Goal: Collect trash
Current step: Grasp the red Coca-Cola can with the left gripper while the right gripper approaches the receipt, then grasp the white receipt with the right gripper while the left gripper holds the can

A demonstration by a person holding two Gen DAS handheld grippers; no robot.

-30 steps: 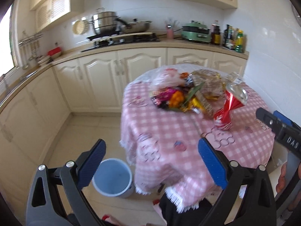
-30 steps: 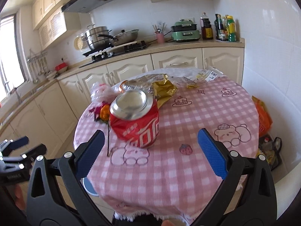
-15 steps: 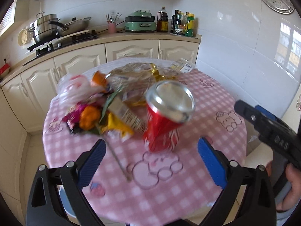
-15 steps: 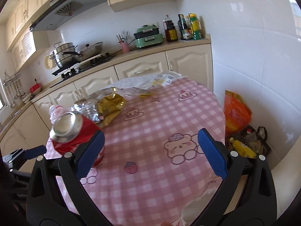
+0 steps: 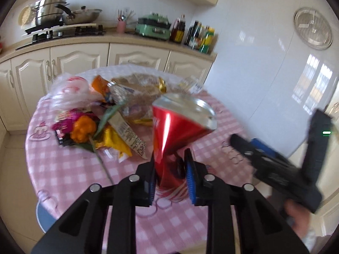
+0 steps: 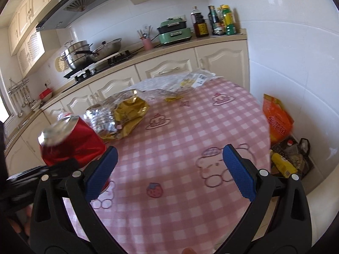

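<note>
A red drink can (image 5: 173, 131) stands on the pink checked tablecloth (image 5: 63, 169), pinched in and dented at its lower half. My left gripper (image 5: 169, 163) is closing on it, both blue pads pressing its sides. In the right wrist view the same can (image 6: 70, 141) leans at the left, in front of the left gripper's black body (image 6: 42, 175). My right gripper (image 6: 169, 150) hangs open over the bare cloth with nothing between its fingers. A heap of wrappers and bags (image 5: 95, 114) lies behind the can, among them a gold foil bag (image 6: 125, 114).
A blue bin (image 5: 42, 213) shows below the table's near-left edge. An orange bag (image 6: 275, 118) and a dark bag of bottles sit on the floor by the white tiled wall on the right. Cream cabinets and a stove with pots run behind the table.
My left gripper swung from the floor side onto the table, came up around the can and shut on it, denting it. My right gripper drifted right, leaving the can at its left.
</note>
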